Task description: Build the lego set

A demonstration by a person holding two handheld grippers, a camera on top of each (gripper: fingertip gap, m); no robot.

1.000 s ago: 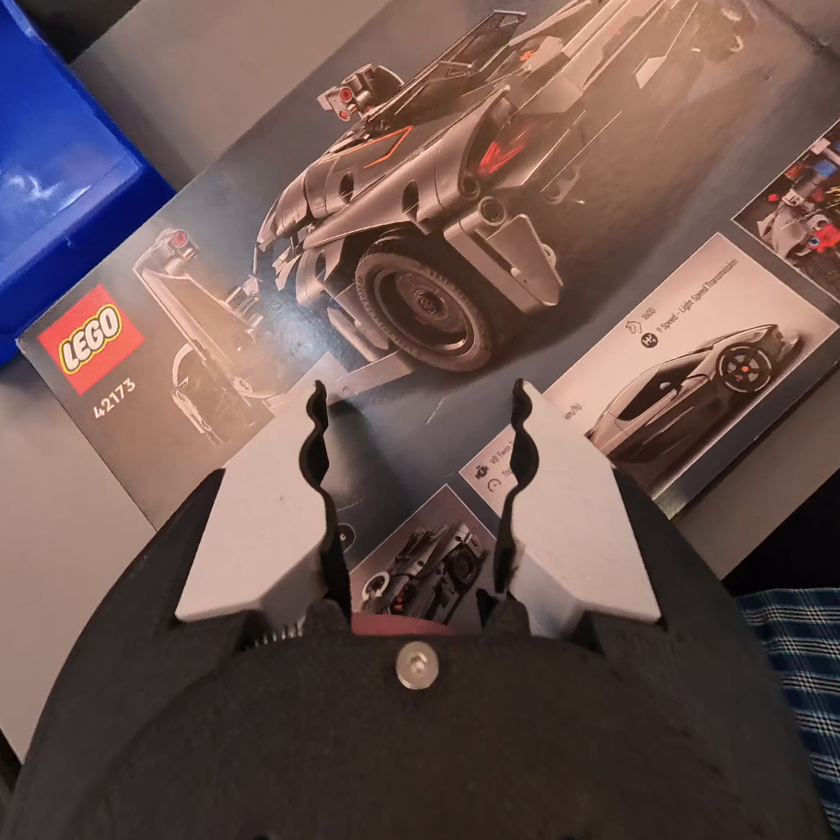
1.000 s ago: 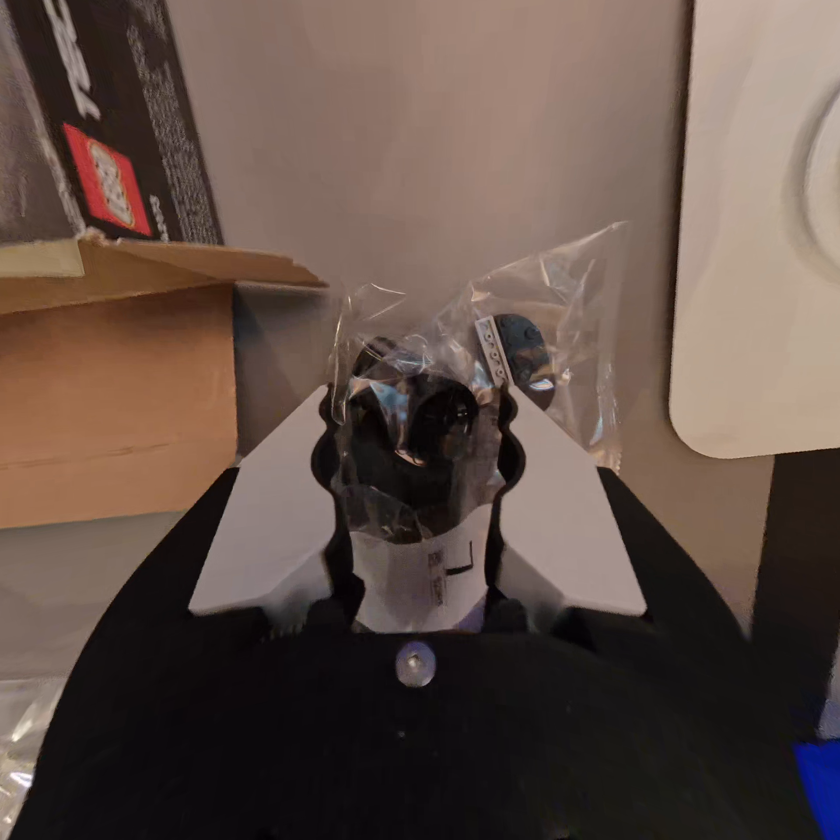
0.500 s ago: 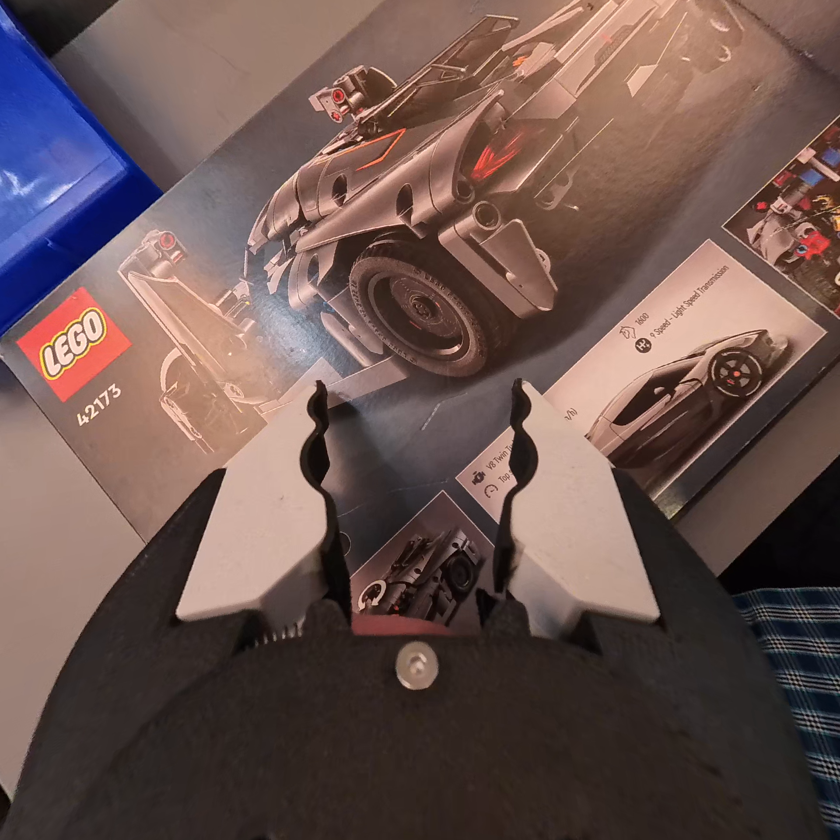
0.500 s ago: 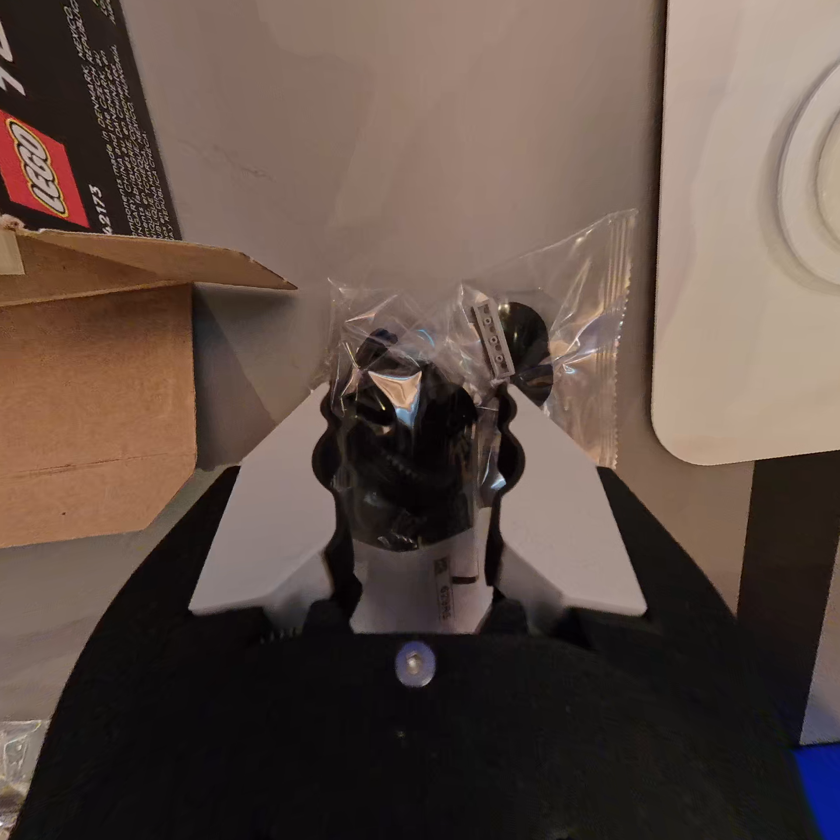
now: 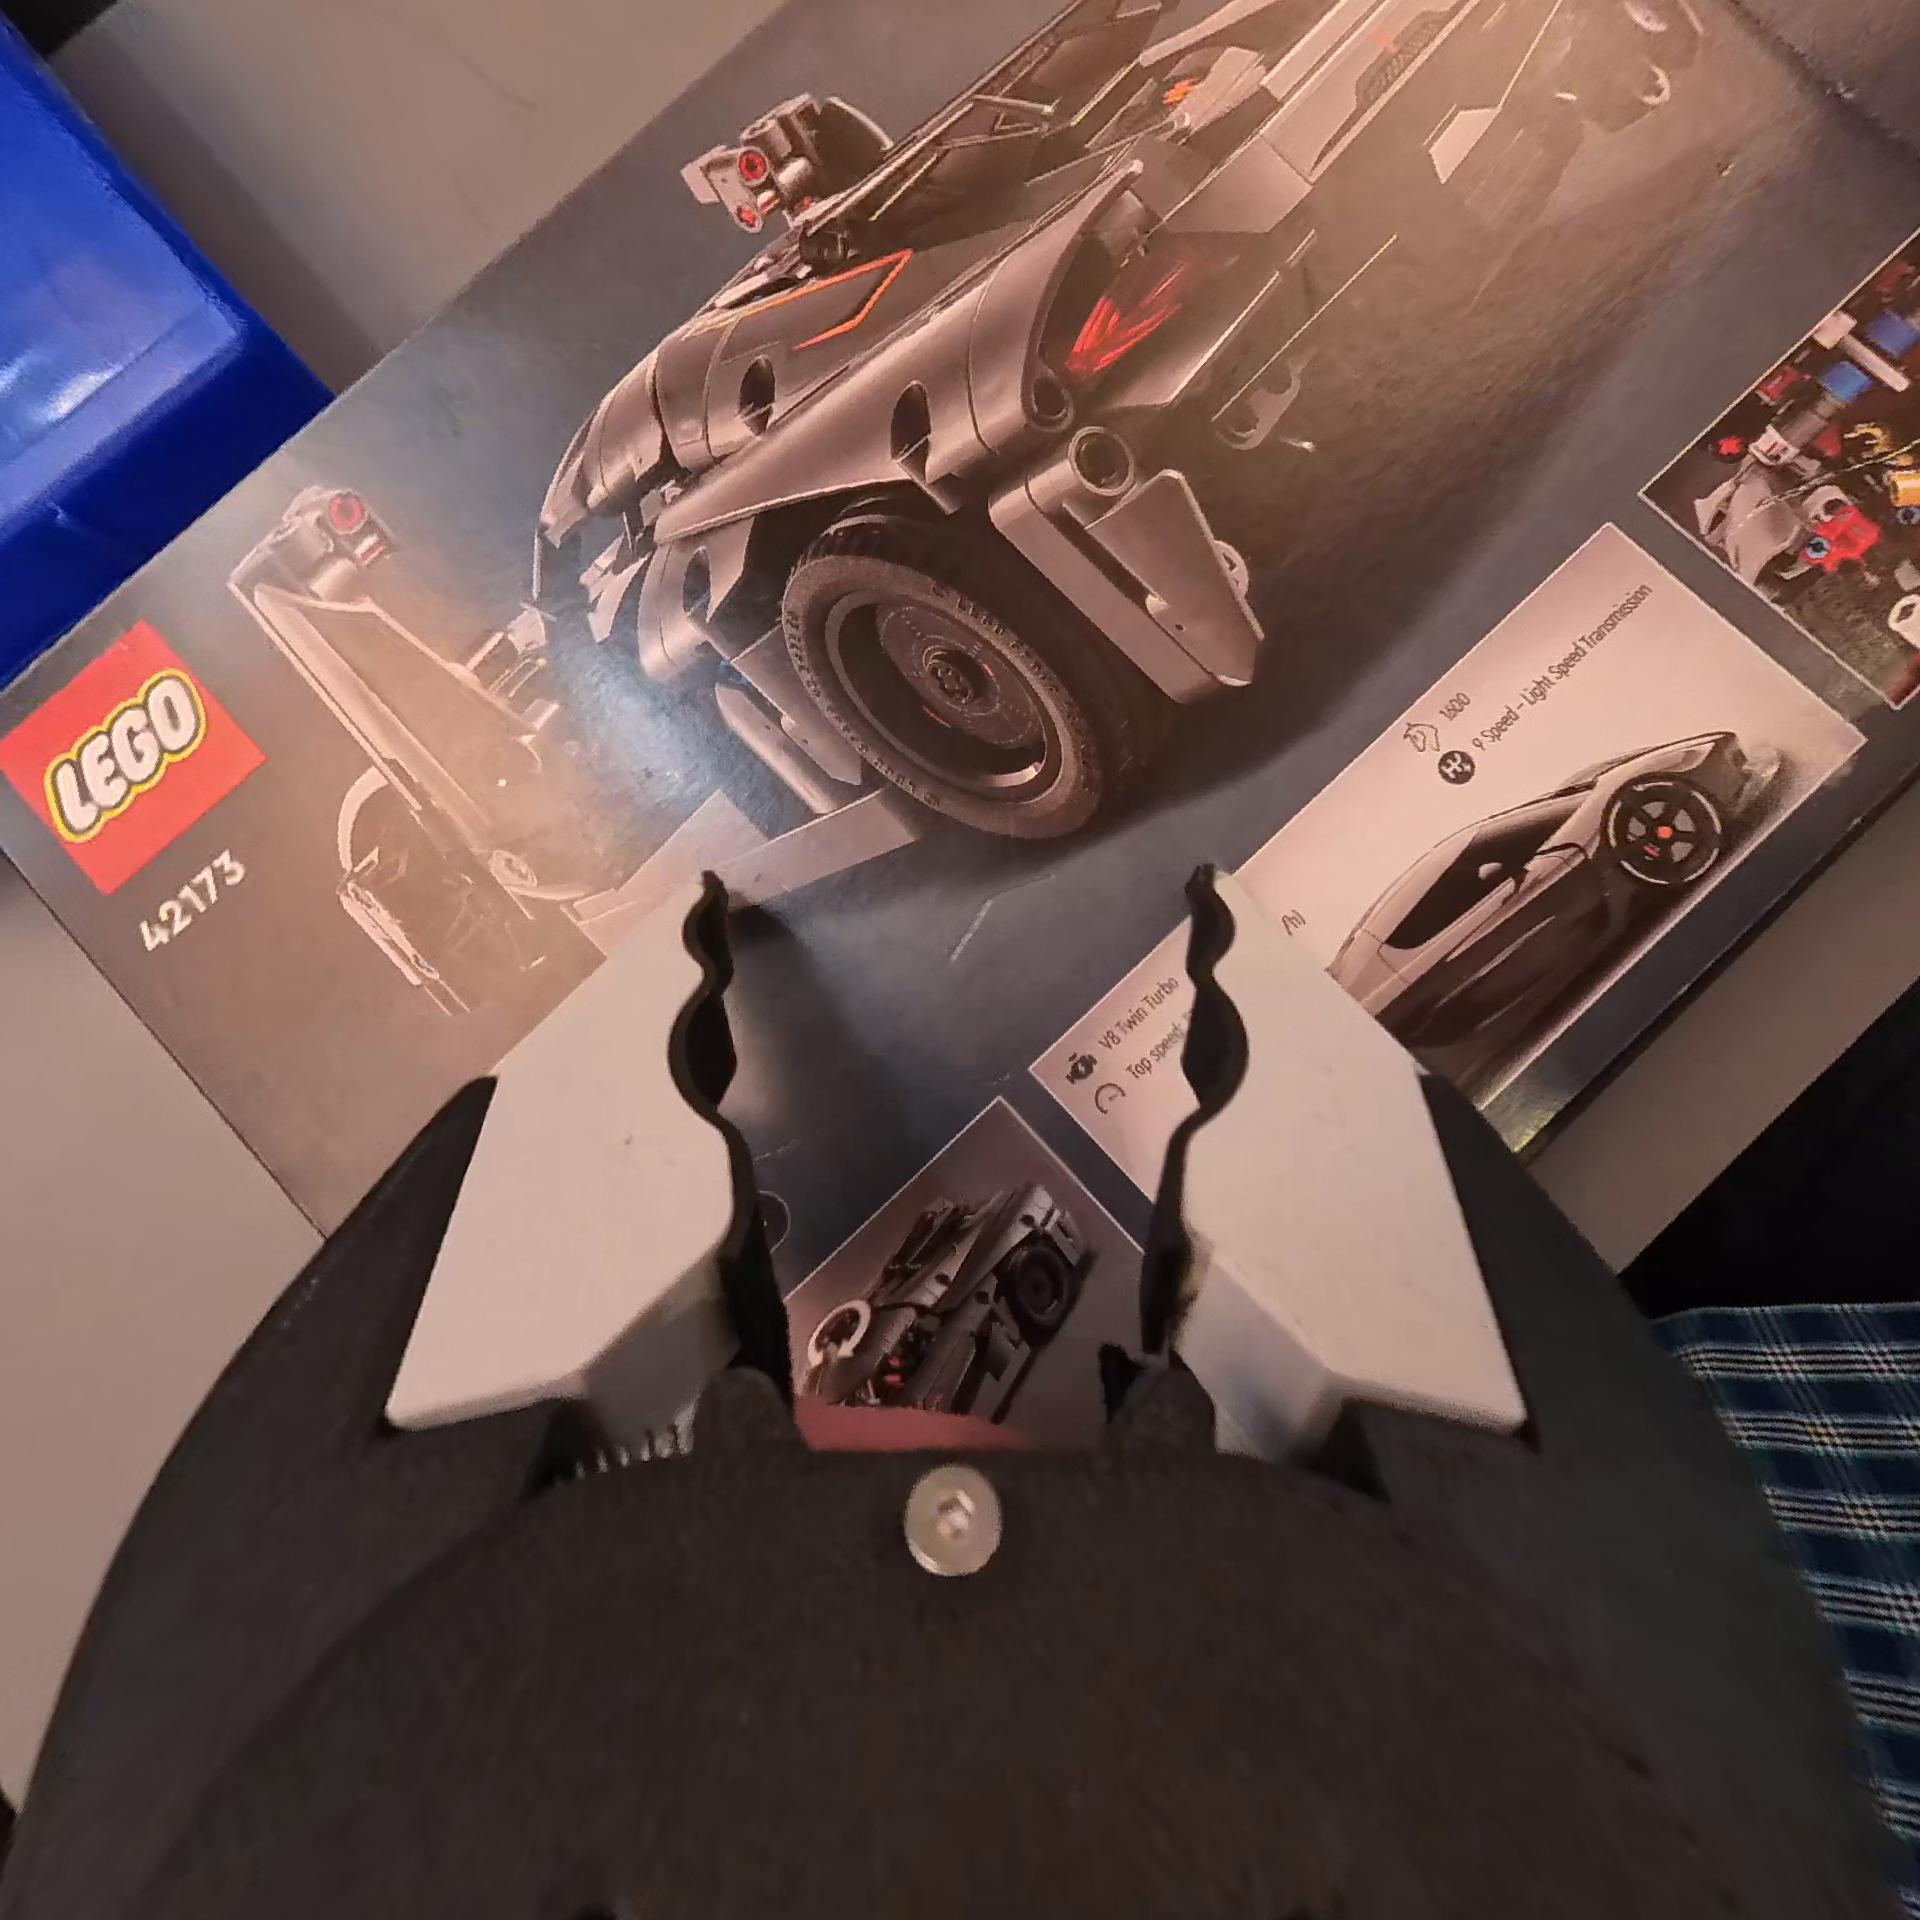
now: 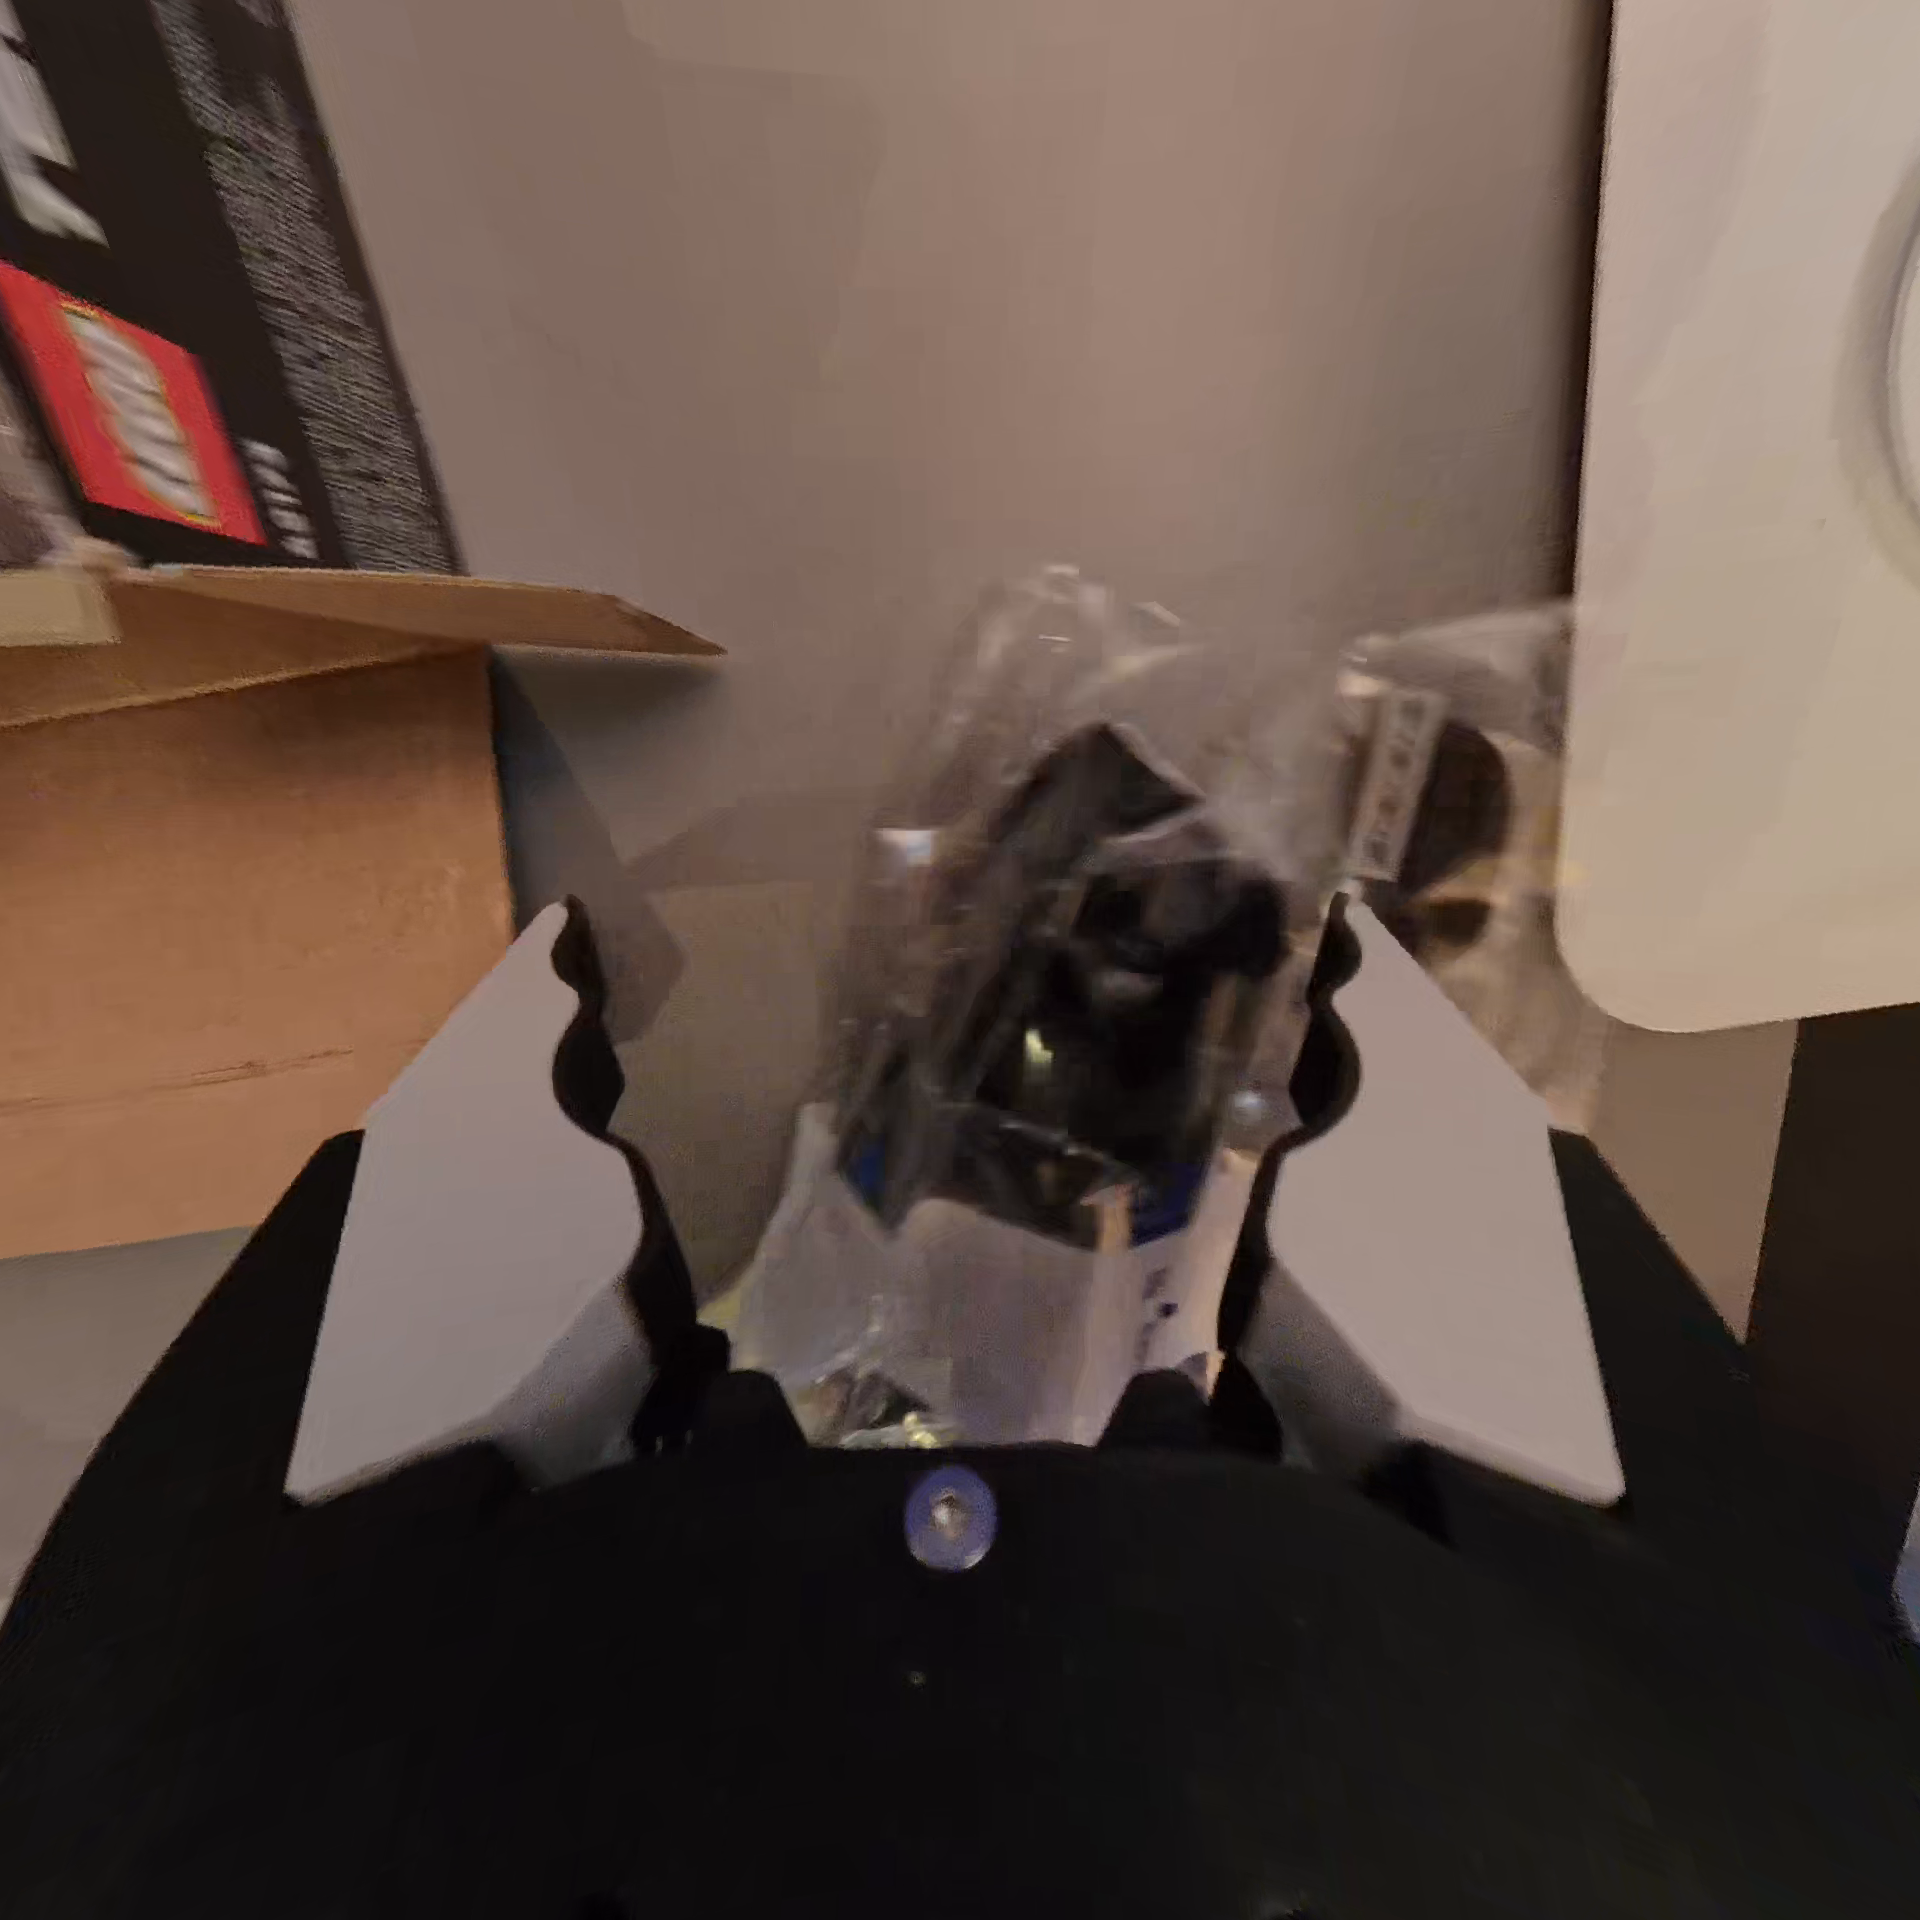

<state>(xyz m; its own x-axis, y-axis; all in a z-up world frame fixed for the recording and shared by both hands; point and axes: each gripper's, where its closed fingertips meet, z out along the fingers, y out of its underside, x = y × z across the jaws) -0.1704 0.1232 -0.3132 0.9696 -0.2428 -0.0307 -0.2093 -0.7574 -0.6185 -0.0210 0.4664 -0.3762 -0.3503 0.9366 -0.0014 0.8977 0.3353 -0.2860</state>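
Observation:
The set's box (image 5: 935, 499), printed with a grey car, lies flat on the grey table in the left wrist view. My left gripper (image 5: 956, 883) is open and empty, hovering over the box's near edge. In the right wrist view a clear plastic bag (image 6: 1091, 987) of black parts sits blurred between my right gripper's (image 6: 954, 914) wide-open jaws, nearer the right finger. I cannot tell whether it touches a finger. The opened end of the box (image 6: 239, 883), with its brown cardboard flap, is at the left.
A blue bin (image 5: 94, 312) stands at the far left of the box. A white flat object (image 6: 1745, 520) lies at the right on the grey table (image 6: 935, 364). Plaid cloth (image 5: 1808, 1455) shows past the table's near right edge. The tips of one gripper are about 40 cm away from the tips of the other.
My right gripper's jaws have spread wide and let go of the bag, which has shifted right and blurred. My left gripper has drifted slightly over the box, still open.

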